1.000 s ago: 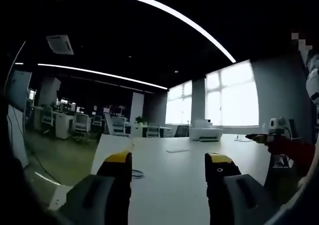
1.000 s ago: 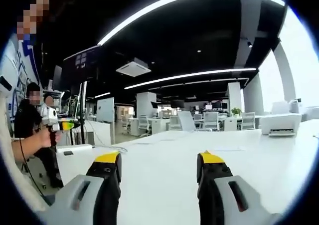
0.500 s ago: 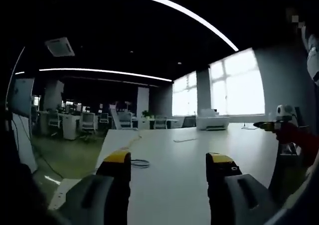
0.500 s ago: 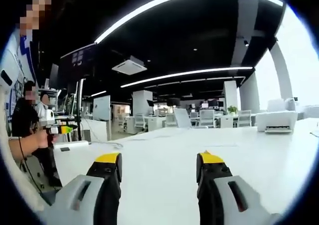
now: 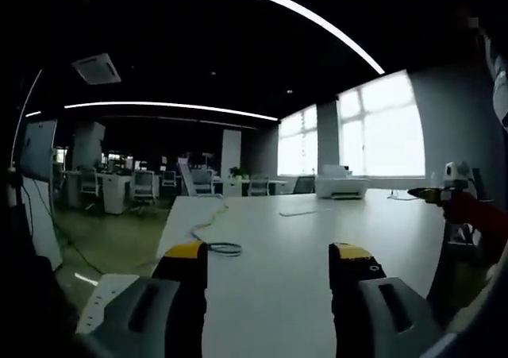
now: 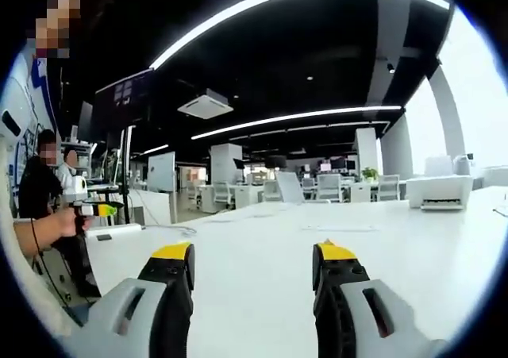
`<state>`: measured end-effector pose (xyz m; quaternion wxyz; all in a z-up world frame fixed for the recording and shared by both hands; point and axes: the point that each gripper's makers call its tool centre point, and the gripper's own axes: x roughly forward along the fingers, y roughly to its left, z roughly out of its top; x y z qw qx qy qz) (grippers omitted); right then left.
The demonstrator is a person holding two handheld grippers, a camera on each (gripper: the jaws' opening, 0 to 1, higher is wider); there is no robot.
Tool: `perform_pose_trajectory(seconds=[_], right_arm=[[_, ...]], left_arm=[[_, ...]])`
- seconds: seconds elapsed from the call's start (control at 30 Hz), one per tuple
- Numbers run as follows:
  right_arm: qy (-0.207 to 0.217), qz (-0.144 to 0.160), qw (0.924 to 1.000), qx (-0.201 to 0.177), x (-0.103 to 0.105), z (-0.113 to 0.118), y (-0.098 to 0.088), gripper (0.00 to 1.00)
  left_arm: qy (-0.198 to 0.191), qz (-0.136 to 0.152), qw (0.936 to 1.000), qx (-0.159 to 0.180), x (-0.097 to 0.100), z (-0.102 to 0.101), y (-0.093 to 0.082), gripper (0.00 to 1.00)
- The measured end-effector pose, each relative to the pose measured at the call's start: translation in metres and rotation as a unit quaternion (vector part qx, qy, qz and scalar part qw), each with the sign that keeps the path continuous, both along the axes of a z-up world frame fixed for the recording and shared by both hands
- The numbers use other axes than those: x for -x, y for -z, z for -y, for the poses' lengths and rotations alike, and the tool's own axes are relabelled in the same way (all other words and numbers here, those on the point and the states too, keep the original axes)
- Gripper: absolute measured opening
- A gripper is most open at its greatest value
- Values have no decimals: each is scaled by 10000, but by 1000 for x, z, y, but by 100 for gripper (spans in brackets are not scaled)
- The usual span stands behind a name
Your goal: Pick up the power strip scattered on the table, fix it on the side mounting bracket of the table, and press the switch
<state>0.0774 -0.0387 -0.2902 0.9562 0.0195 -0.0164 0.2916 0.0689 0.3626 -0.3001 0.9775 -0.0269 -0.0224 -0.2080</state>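
An open-plan office stretches behind a long white desk (image 5: 317, 247), with strip lights across a dark ceiling, rows of chairs and workstations far back, bright windows (image 5: 381, 128) on one side and a white printer (image 5: 341, 187) at the desk's far end. In the left gripper view a white power strip (image 5: 99, 298) lies low at the left, beside the desk's edge; whether it rests on the desk or on something lower is hard to tell. A dark cable (image 5: 214, 239) snakes across the desk top and ends in a loop near that edge. The strip is probably a light, rigid plastic bar with smooth faces, so a hold across its narrow width near the middle should balance it, while the trailing cord may tug and drag. The left gripper (image 5: 270, 255) hangs above the desk with its jaws wide apart and nothing between them; the right gripper (image 6: 250, 255) is likewise spread and empty. The desk top looks smooth, matte and bare where both point. A person sits at the far left of the right gripper view.
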Motion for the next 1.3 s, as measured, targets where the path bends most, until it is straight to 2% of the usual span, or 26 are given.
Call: perform_pose_trajectory(seconds=[0.13, 0.33, 0.43, 0.53, 0.7, 0.83, 1.03, 1.3], right_arm=[[7, -12, 10000, -6, 1, 1, 1, 56], [-28, -49, 10000, 24, 2, -2, 4, 56], [-24, -56, 10000, 15, 1, -2, 4, 56], [-26, -54, 10000, -8, 0, -2, 5, 56], [-65, -64, 9999, -89, -1, -6, 5, 56], [-89, -54, 9999, -91, -1, -7, 3, 56], [-136, -49, 9998, -168, -3, -9, 0, 56], [-161, -71, 9997, -158, -5, -16, 1, 56]], left_arm=[[13, -83, 9999, 69, -1, -3, -2, 63], [-19, -158, 9998, -133, 0, -9, -7, 63], [-25, -292, 9995, -147, 1, -16, -11, 62], [-94, -372, 9990, -240, 3, -25, -14, 57], [-91, -364, 9990, -255, 5, -31, -19, 61], [-150, -351, 9989, -274, 9, -43, -26, 62], [-300, -506, 9966, -574, 16, -65, -23, 63], [-411, -562, 9959, -575, 26, -87, -29, 64]])
